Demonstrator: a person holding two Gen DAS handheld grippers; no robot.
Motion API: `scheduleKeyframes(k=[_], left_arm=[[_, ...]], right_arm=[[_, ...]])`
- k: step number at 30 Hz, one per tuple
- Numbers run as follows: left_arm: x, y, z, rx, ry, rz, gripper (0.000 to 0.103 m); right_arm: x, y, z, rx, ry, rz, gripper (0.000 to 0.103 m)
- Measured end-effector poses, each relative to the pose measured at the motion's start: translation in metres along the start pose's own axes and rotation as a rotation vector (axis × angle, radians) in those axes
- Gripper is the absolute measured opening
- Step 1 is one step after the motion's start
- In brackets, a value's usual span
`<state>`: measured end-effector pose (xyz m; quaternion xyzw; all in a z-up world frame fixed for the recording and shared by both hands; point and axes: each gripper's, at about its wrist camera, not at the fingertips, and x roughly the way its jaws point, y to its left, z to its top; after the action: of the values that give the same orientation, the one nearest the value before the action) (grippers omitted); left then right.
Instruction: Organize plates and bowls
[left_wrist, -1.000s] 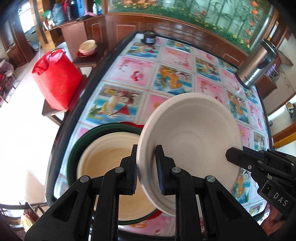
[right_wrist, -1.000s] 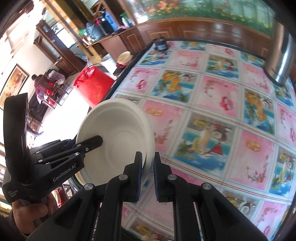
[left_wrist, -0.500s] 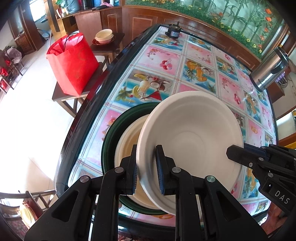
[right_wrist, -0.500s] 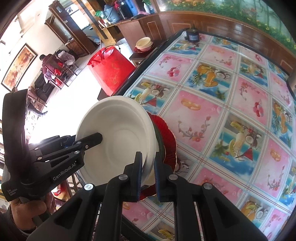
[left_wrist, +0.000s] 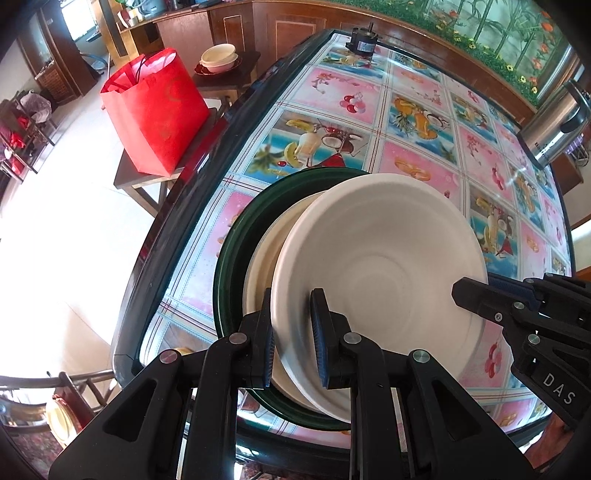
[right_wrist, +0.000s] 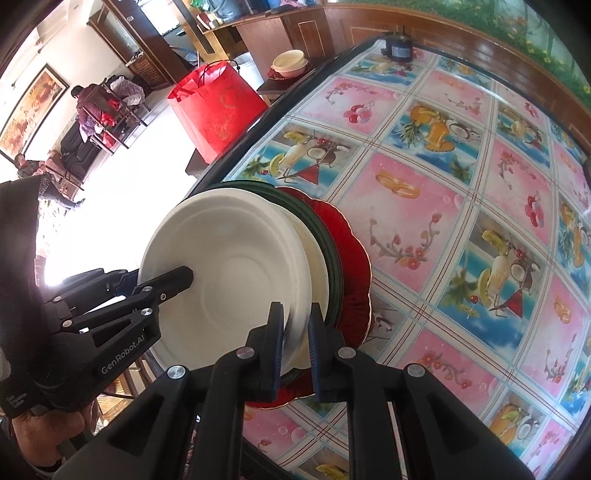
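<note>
Both your left gripper (left_wrist: 291, 336) and right gripper (right_wrist: 297, 345) are clamped on the white bowl's (left_wrist: 380, 280) rim, above the stack near the table (left_wrist: 417, 155) edge. Letting go unevenly could tip it off-centre. Only the right view shows the red plate (right_wrist: 354, 258) underneath.

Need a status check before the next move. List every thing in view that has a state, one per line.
White plate: held tilted at its rim by both grippers, over the stack.
Left gripper: jaws shut on the plate's rim.
Right gripper: jaws shut on the opposite rim.
Cream plate: lying in the green plate.
Green plate: on the red plate.
Red plate: bottom of stack, on the table.
Red bag: upright, open.
</note>
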<state>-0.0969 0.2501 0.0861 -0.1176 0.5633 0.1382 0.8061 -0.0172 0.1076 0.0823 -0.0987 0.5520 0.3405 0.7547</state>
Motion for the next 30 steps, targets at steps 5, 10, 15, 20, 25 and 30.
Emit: scheduleKeyframes(k=[5,10,15,20,25,30], left_arm=[[-0.001,-0.002,0.001,0.014,-0.012,0.024,0.017],[-0.006,-0.003,0.003,0.012,-0.041,0.035,0.021],[-0.014,-0.005,0.006,0.016,-0.066,0.029,0.044],[-0.02,-0.004,0.007,0.014,-0.071,0.031,0.045],[-0.029,-0.008,0.004,0.032,-0.095,0.086,0.045],[-0.038,-0.009,-0.001,0.008,-0.119,0.077,0.05]], right_arm=[[0.003,0.002,0.0,-0.011,0.003,-0.014,0.014],[0.005,0.002,0.0,-0.018,0.009,-0.02,0.021],[0.006,0.001,0.0,-0.019,0.008,-0.022,0.025],[-0.001,0.001,-0.001,-0.013,-0.012,-0.032,0.03],[-0.02,0.004,-0.006,0.001,-0.09,-0.083,0.057],[-0.038,0.007,-0.017,0.07,-0.165,-0.127,0.075]])
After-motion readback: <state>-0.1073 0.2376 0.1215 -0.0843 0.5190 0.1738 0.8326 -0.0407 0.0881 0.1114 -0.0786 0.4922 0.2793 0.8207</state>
